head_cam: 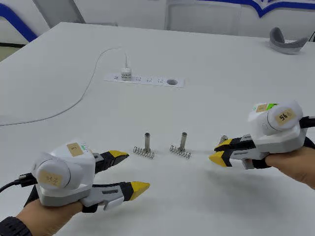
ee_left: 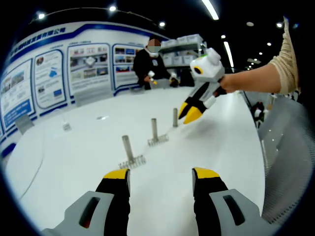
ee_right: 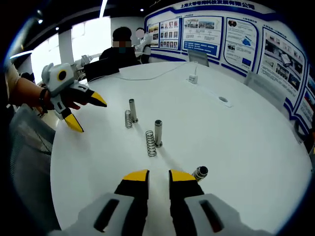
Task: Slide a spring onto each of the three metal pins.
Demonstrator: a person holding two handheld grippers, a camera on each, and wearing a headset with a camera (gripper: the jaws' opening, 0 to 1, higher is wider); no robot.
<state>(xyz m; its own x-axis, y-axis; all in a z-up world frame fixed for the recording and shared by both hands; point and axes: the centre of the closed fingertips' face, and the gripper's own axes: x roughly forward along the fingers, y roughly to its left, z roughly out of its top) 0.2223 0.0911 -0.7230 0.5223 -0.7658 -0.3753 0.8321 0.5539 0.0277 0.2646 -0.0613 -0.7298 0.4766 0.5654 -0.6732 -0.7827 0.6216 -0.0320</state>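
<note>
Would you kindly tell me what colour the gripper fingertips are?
Yellow tips on black fingers, clearest in the left gripper view.

The head view looks forward and down on the white desk [head_cam: 197,59] from close above, the left gripper view skims low across it toward the right claw [ee_left: 188,114], the right gripper view faces back at the left claw [ee_right: 88,114], and all three share the upright pins [head_cam: 147,141] between.

Yellow-tipped black left tongs [head_cam: 129,171], silver pins [head_cam: 147,141], grey springs [head_cam: 143,152], white table [head_cam: 206,64]
</note>
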